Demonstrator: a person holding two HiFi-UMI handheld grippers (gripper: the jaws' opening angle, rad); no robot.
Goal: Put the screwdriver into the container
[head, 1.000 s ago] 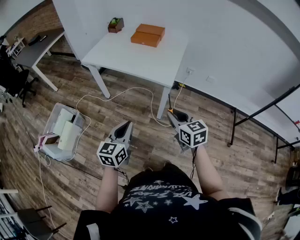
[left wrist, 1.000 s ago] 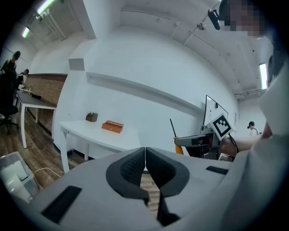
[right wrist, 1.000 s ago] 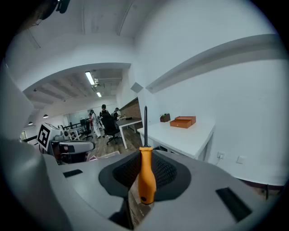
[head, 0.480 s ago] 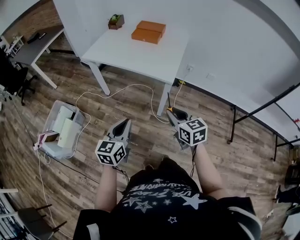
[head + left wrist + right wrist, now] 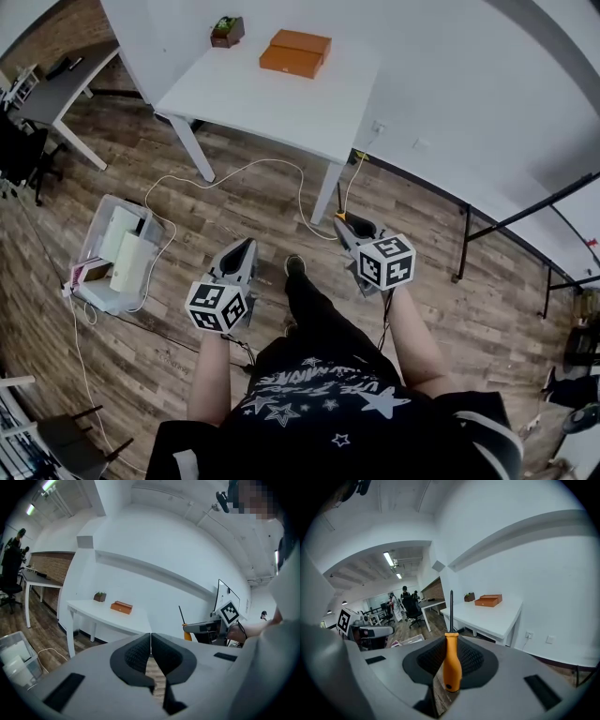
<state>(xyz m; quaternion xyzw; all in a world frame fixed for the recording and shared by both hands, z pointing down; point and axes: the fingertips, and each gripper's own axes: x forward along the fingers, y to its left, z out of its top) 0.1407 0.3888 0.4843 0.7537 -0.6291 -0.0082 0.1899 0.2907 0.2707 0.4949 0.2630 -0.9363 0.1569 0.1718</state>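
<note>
Right gripper (image 5: 451,640) pinches orange-handled screwdriver (image 5: 452,667), black shaft upright. Left gripper (image 5: 150,641) jaws pressed together, nothing between. Orange rectangular box (image 5: 294,53) on white table (image 5: 272,105), well apart. Clear plastic floor bin (image 5: 90,242) holds white items.

Person's leg (image 5: 314,307) now swung forward between left claw (image 5: 246,246) and right claw (image 5: 343,221); white table (image 5: 253,105) shifted slightly up-frame

White table (image 5: 281,103) stands against the wall on the wood-plank floor (image 5: 253,220). A white cable (image 5: 234,171) loops across the planks just in front of it. Over to the left, a clear plastic bin (image 5: 94,242) holds what look like white boxes. Grey desk (image 5: 56,89) at the far left, with a black office chair (image 5: 21,150) beside it.
</note>
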